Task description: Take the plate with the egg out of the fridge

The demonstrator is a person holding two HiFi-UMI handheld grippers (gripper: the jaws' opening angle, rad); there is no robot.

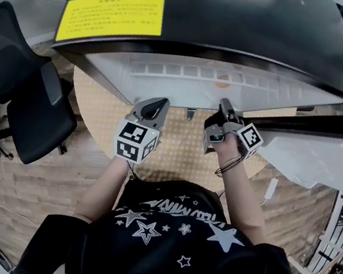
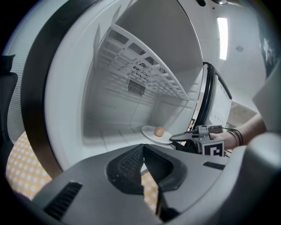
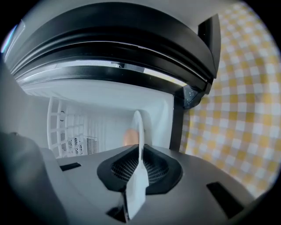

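Now the right gripper (image 3: 139, 154) is clamped on the rim of the plate (image 2: 151, 133), which sits with the egg (image 2: 159, 131) on the fridge (image 2: 109, 114) floor near its front edge. The left gripper (image 2: 143, 151) is closed and empty.

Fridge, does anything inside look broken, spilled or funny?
Nothing stands out. The plate lies flat on the fridge floor, the egg sits whole on it, and the right gripper is shut on the plate's rim.
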